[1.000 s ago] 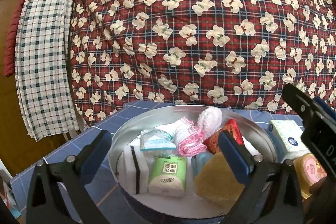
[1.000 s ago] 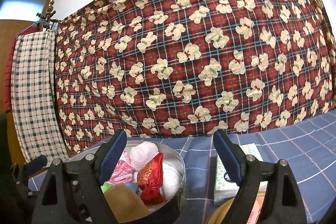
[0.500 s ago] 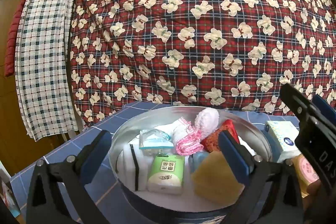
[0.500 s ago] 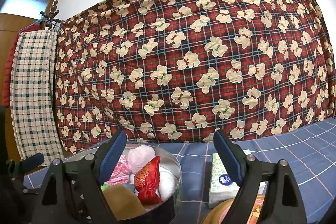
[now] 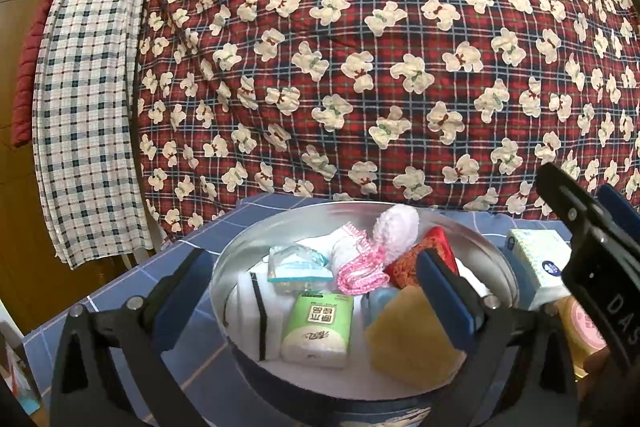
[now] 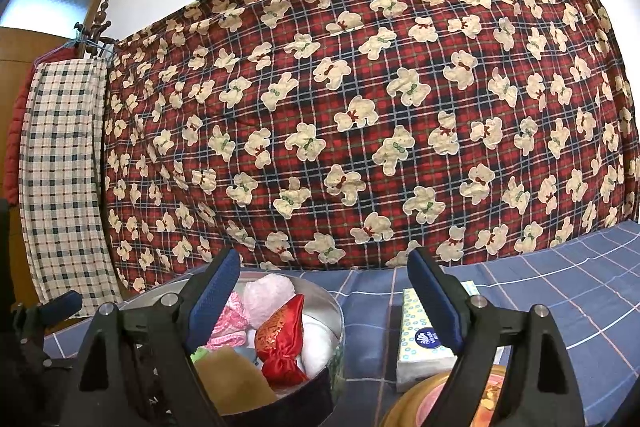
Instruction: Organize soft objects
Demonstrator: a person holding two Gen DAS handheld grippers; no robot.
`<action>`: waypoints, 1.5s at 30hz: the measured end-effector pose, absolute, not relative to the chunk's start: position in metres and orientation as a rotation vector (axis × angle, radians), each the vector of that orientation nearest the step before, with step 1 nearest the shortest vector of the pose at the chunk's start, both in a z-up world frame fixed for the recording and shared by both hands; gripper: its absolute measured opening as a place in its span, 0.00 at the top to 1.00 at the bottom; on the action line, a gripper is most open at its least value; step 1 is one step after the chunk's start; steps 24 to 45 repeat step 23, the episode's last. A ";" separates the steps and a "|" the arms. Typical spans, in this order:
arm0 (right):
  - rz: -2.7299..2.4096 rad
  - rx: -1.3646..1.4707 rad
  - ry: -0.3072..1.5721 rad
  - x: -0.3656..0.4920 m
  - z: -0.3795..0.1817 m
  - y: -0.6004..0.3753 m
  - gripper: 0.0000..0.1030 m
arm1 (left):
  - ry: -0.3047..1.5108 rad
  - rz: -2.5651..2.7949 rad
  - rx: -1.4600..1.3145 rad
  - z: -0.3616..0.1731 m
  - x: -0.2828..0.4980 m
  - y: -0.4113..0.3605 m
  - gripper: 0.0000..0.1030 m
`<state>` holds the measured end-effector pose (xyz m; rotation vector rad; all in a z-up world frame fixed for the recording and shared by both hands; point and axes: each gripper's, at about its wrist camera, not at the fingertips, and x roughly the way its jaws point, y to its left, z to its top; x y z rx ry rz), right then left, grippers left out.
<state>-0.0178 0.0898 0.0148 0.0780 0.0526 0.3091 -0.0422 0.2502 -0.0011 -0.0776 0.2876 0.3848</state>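
Note:
A round metal tin (image 5: pixel 280 215) stands on the blue checked cloth and holds several soft things. Among them are a green tissue pack (image 5: pixel 318 327), a yellow sponge (image 5: pixel 404 339), a white sponge (image 5: pixel 256 311), a pink-and-white cloth (image 5: pixel 356 267), a pink fluffy ball (image 5: pixel 396 227) and a red embroidered pouch (image 5: pixel 416 255). My left gripper (image 5: pixel 316 291) hovers open just in front of the tin, nothing between its fingers. My right gripper (image 6: pixel 326 283) is open and empty too, right of the tin (image 6: pixel 336 311), with the red pouch (image 6: pixel 280 343) seen below it.
A white tissue box (image 6: pixel 424 343) lies right of the tin, and a round yellow-rimmed container (image 6: pixel 436 399) sits nearer me. A red plaid bear-print quilt (image 6: pixel 360 127) hangs close behind the table. A checked towel (image 5: pixel 88 123) hangs at the left by a wooden door.

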 end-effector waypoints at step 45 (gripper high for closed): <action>0.305 0.084 0.063 -0.018 0.014 0.087 0.15 | 0.349 0.354 -0.082 -0.006 -0.031 0.245 0.00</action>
